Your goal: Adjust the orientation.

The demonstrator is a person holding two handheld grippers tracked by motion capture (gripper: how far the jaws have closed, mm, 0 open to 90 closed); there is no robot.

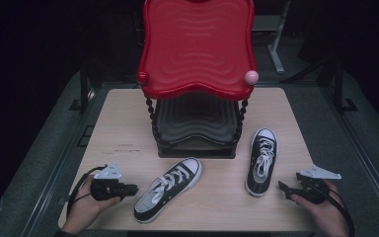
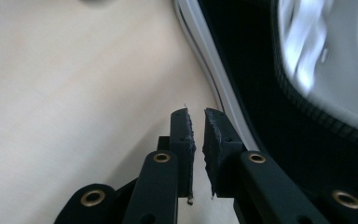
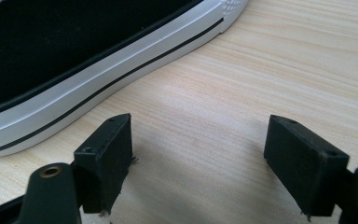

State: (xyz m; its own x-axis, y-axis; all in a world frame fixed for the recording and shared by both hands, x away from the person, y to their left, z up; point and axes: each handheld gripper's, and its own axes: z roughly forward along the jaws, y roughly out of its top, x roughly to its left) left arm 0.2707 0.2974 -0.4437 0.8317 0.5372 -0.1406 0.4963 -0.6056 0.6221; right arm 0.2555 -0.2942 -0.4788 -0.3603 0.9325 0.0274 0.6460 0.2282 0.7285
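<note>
Overhead, two black canvas sneakers with white laces and toe caps on a pale wooden surface (image 1: 128, 113), in front of a two-tier rack (image 1: 197, 123) with a red upper tray (image 1: 197, 49) and a dark lower one. Left sneaker (image 1: 168, 189) at about 7 o'clock from the rack, long axis on the diagonal, toe toward 1 o'clock, heel toward 7. Right sneaker (image 1: 262, 160) at about 5 o'clock from the rack, long axis nearly straight up the frame, toe at 12 o'clock, heel at 6. Left claw (image 1: 134, 188) just beside the left sneaker's heel, pointing toward 3 o'clock, held in a hand (image 1: 86, 207) cut off by the bottom edge. Right claw (image 1: 282, 186) near the right sneaker's heel, pointing toward 9 o'clock, spread hard to judge from here.

Next, the left gripper view: left claw (image 2: 196, 133) almost closed, a thin slit between the pads, nothing between them. Left sneaker (image 2: 261, 93) at 1 o'clock, blurred, its white sole edge touching the tip of the right-hand pad or just behind it, hard to say which; shoe cut off by the frame.

Lastly, the right gripper view: right claw (image 3: 200, 140) wide open over bare wood, empty. Right sneaker (image 3: 74, 56) at 11 o'clock, sole stripe running diagonally, upper cropped away.
</note>
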